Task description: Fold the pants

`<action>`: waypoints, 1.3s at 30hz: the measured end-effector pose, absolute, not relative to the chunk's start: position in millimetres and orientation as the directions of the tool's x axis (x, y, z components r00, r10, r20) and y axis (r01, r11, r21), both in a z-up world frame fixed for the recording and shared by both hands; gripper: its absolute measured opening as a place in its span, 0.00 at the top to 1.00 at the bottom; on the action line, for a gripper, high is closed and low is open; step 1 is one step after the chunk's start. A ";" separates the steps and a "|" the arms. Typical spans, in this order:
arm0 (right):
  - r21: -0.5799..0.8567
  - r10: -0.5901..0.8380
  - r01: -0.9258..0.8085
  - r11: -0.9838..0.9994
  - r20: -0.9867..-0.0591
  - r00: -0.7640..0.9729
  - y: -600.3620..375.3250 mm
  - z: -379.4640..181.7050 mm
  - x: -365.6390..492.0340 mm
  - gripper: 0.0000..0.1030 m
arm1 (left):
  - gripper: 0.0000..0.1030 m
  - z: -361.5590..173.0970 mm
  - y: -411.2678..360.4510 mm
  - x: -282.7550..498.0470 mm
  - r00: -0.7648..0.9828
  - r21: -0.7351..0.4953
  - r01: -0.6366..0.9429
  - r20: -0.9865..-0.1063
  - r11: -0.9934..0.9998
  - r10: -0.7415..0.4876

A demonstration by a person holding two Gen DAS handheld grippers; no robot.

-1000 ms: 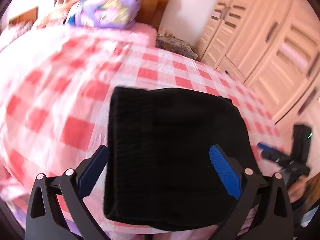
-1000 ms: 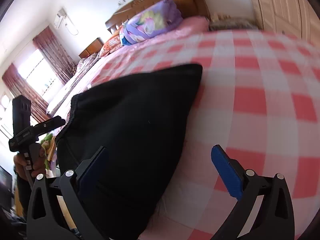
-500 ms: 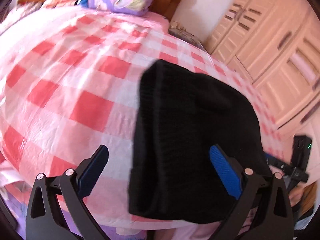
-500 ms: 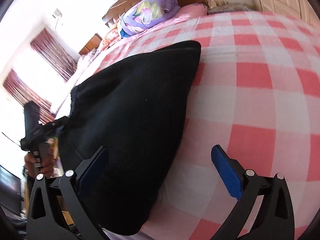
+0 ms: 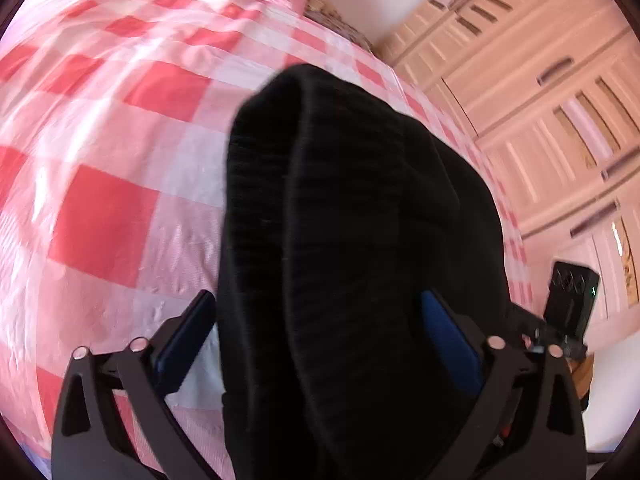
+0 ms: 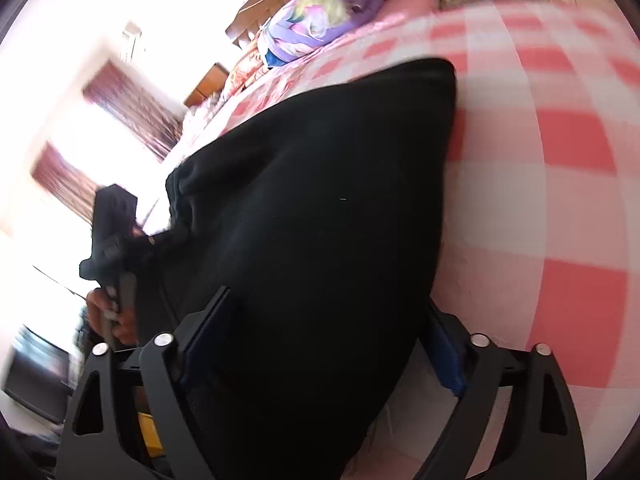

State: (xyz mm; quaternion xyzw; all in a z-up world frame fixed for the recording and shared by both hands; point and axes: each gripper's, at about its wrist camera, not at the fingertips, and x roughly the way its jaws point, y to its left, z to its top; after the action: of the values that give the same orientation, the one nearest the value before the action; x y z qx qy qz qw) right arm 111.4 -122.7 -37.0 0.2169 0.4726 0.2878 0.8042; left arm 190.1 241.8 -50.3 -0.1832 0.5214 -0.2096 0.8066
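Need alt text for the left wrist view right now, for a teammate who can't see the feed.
Folded black pants fill the gap between the left gripper's open blue-padded fingers, lying on a pink-and-red checked bedspread. A pale wardrobe stands to the right, and the right gripper shows at the bed's right edge.

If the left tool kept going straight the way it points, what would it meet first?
The black pants: they already fill the gap between the left tool's open fingers, so it would push into the cloth at once. Beyond lies the checked bedspread; depth there is unclear.
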 end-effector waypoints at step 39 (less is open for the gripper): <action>0.291 0.374 -0.236 0.927 -0.669 0.642 -140.3 -3.3 100.7 0.29 | 0.17 -33.0 214.3 203.3 0.541 -0.397 0.174 -0.726 0.901 -0.424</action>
State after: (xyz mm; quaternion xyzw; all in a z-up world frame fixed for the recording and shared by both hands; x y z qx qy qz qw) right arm 100.7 -140.3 -3.3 0.0887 0.3878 0.1692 0.9017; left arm 203.3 214.3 -33.0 -0.1401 0.4471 -0.1726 0.8664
